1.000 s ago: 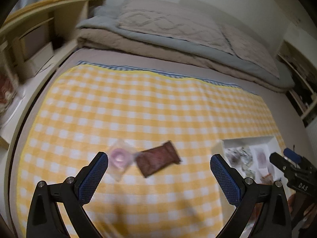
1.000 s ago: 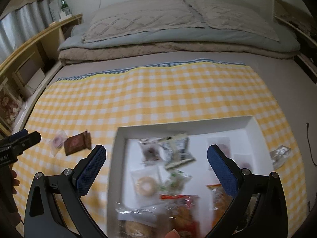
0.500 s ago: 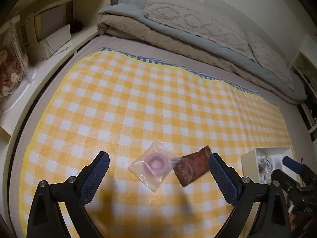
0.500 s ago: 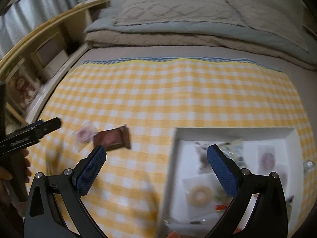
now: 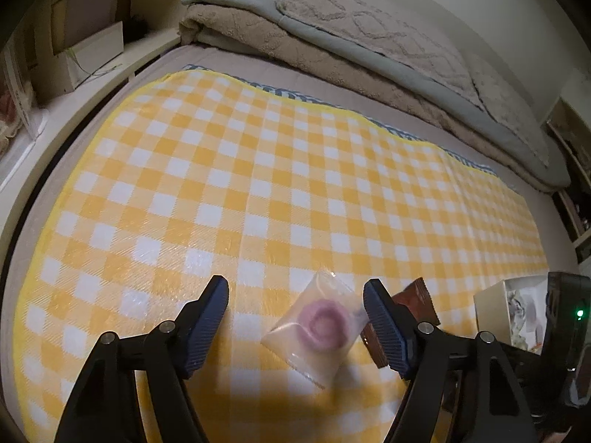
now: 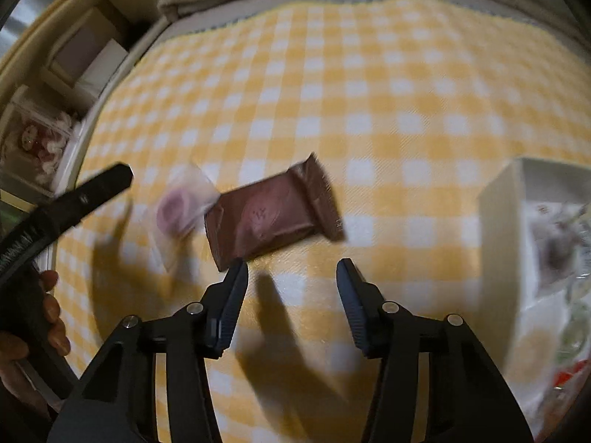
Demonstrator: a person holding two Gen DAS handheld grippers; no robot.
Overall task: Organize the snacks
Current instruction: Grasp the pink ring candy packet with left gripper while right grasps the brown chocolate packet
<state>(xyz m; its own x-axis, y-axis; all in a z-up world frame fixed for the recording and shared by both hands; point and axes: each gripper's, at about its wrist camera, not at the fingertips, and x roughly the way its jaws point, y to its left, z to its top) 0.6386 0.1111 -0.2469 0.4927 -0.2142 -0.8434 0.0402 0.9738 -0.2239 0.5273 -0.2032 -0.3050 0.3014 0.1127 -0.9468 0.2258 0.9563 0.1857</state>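
Observation:
A clear packet with a pink ring doughnut (image 5: 321,323) lies on the yellow checked cloth (image 5: 258,184), and a brown wrapped snack (image 5: 419,295) touches it on the right. My left gripper (image 5: 295,291) hangs low over the clear packet. Its jaws are closing, with the packet between them near the right finger, and the pads do not press on it. In the right wrist view the brown snack (image 6: 273,214) lies just ahead of my right gripper (image 6: 291,267). Its jaws are closing with only cloth between them. The clear packet (image 6: 177,210) is blurred there.
A white box (image 6: 498,240) with several wrapped snacks stands on the cloth at the right. Folded blankets and pillows (image 5: 369,48) lie at the far end of the bed. A wooden shelf unit (image 5: 85,44) runs along the left. A hand (image 6: 48,313) holds the left gripper's finger (image 6: 99,188).
Both grippers came down toward the two packets and their jaws narrowed. The right wrist view swung left from the white box to the brown snack.

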